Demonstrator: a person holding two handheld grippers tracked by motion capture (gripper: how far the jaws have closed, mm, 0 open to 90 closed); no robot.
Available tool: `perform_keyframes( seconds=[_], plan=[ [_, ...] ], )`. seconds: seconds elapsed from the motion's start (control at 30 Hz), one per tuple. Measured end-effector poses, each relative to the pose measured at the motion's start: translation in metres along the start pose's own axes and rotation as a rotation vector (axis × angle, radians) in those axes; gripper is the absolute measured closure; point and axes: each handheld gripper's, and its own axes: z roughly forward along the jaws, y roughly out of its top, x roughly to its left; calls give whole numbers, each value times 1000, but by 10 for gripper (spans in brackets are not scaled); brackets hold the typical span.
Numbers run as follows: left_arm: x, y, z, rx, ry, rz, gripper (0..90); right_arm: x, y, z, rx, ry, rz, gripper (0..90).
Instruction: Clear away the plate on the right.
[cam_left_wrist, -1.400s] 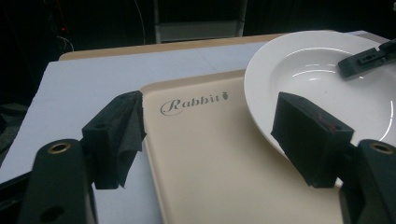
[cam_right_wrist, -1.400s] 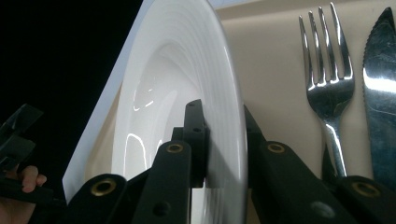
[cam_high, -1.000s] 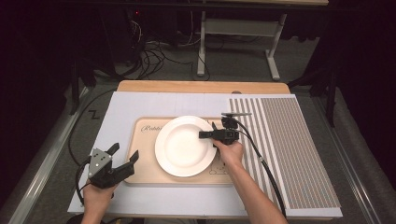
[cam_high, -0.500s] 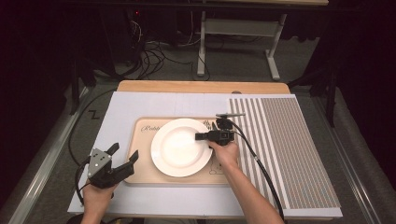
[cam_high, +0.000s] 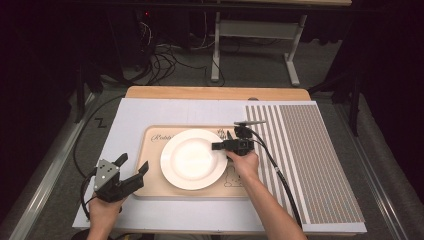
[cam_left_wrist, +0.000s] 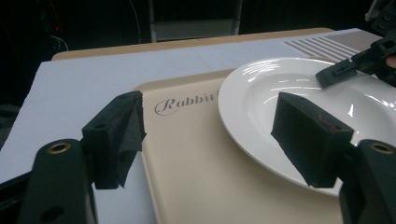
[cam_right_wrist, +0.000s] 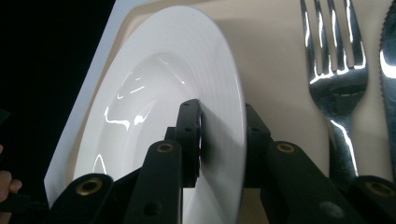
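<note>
Plate (cam_right_wrist: 187, 84) rim between right claw (cam_right_wrist: 223, 140) jaws; fork (cam_right_wrist: 336, 70) alongside.

The high view looks down from above on the plate (cam_high: 193, 159); both gripper views sit close at its rim, seemingly from opposite sides.

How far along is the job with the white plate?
Done: the white plate lies flat on the beige tray, with the fork and knife beside it. In hand: the right gripper straddles the plate's rim, and its jaws have just been opening. Left: probably drawing that gripper clear. The left gripper waits open.
</note>
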Motion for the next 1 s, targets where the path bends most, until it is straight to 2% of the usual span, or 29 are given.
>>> perform_keyframes(
  seconds=[0.2,0.63,1.0],
  plan=[
    [1,0,0,-2,7,1,257,-7,-4,0,8,3,13,749],
    [1,0,-1,-7,12,1,257,-7,-6,-2,29,-26,-15,715],
    [0,0,-1,-7,15,1,258,-7,-6,-17,-7,-15,-22,665]
  ],
)
